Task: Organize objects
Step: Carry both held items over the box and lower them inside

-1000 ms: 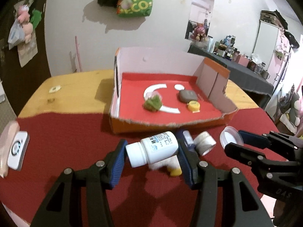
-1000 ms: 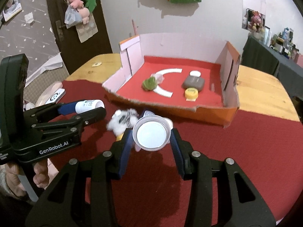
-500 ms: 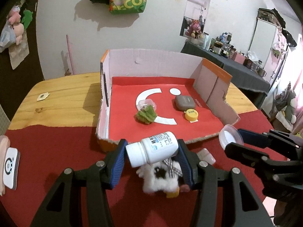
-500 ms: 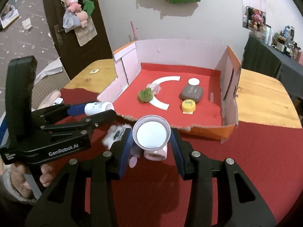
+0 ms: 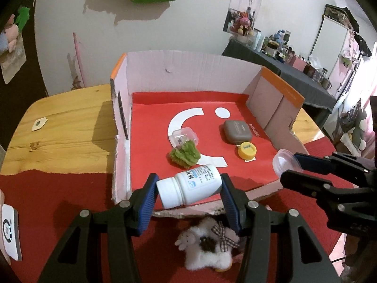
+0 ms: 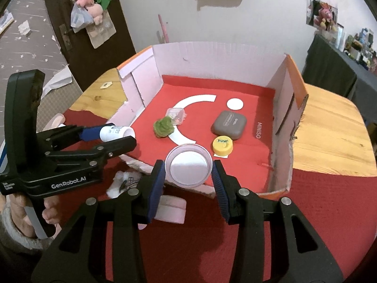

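My left gripper [image 5: 188,188] is shut on a white pill bottle [image 5: 189,188] and holds it lying sideways over the front wall of the open cardboard box [image 5: 188,70]. My right gripper [image 6: 188,168] is shut on a round clear lid [image 6: 188,165], held just above the box's front edge [image 6: 200,189]. On the box's red floor lie a green fuzzy lump [image 5: 185,154], a small clear case [image 5: 185,136], a grey case [image 5: 236,131] and a yellow cap [image 5: 247,150]. The left gripper shows in the right wrist view [image 6: 113,136], the right one in the left wrist view [image 5: 286,166].
A white plush toy [image 5: 207,247] lies on the red cloth in front of the box, under my left gripper. A pink round container [image 6: 168,208] lies on the cloth under my right gripper. A white device [image 5: 9,232] sits at the far left. Bare wooden table [image 6: 329,132] flanks the box.
Both grippers have moved forward and up with their loads, from over the red cloth to over the box's front edge. The plush toy and pink container have dropped behind, below the fingers.
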